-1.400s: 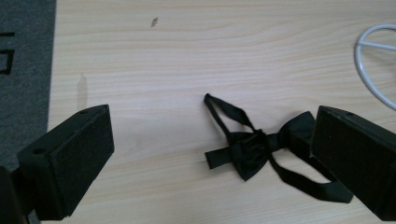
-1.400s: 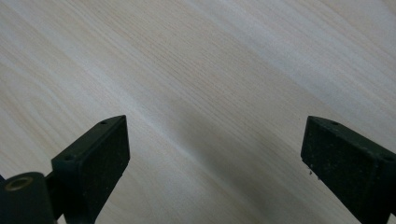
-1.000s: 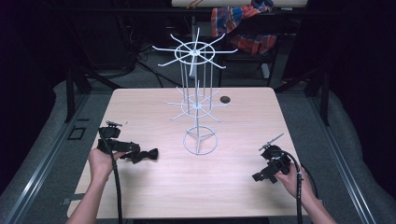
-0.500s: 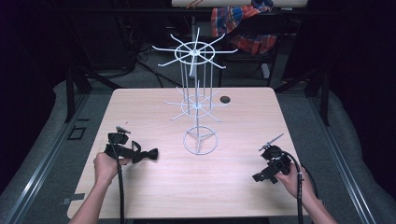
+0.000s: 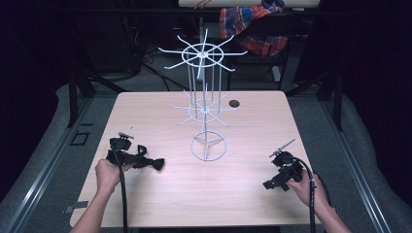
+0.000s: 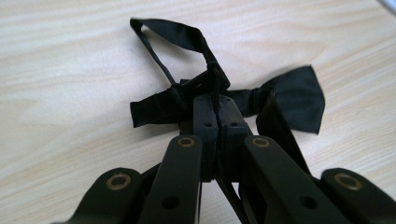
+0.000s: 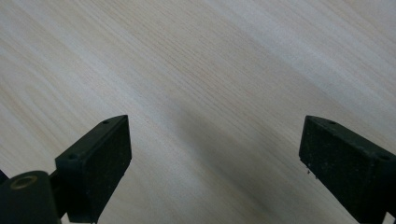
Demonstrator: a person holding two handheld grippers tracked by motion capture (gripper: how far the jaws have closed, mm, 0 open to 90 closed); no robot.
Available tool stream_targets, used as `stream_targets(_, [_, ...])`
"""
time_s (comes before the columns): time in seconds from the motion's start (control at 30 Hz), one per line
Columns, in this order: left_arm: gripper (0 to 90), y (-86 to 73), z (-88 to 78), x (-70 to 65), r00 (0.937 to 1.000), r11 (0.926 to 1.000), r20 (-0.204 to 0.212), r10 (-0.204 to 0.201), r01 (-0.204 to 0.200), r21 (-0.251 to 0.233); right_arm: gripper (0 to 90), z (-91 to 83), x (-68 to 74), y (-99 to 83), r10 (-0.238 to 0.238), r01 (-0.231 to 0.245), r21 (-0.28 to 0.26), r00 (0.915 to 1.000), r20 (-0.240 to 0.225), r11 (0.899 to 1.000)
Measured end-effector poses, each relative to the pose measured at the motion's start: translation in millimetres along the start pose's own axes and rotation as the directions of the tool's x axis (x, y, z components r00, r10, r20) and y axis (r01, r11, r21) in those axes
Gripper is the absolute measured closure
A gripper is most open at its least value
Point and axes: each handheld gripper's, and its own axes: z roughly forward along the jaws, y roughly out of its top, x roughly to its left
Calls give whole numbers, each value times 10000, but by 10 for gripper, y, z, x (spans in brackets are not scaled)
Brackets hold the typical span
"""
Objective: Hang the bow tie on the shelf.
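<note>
While the right tongs point(image 7: 215, 163) gape, the left tongs point(image 6: 215, 105) pinch a floppy black fabric bow tie point(image 6: 294, 95).

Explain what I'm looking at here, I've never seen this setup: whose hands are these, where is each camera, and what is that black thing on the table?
A person sits at a wooden table, with a handheld two-jaw gripper in each hand. The high view looks down from above; the other two cameras ride on the grippers and look along their jaws. On the table stands a white wire rack with spokes, and a small dark round thing lies behind it. The left gripper has just been closing, and its jaws now pinch the middle of a black bow tie, which lies on the wood. The right gripper is open over bare wood, holding nothing.
</note>
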Motion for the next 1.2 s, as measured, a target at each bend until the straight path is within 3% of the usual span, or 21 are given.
stream_targets(0.3, [884,-2,-176,-17,9997,9946,219,-46,69,-1038,88,-11,-9,1,-86,86,98,10000,-20,9999])
stream_targets(0.37, [885,-2,-218,-31,9995,9914,307,-7,47,-1311,88,1,1,-7,135,-136,-159,9999,-58,9998])
stream_targets(0.6, [886,8,-369,-97,9983,9799,499,298,-193,-1988,88,-14,-24,-4,98,-98,6,9999,-62,10000])
stream_targets(0.93, [886,44,-517,-202,9962,9648,505,708,-555,-2569,88,-18,-31,-2,-15,14,128,10000,13,9999])
stream_targets(1.2, [887,74,-594,-223,9952,9585,583,791,-599,-2786,88,-22,-36,-2,-33,33,109,10000,-9,9999])
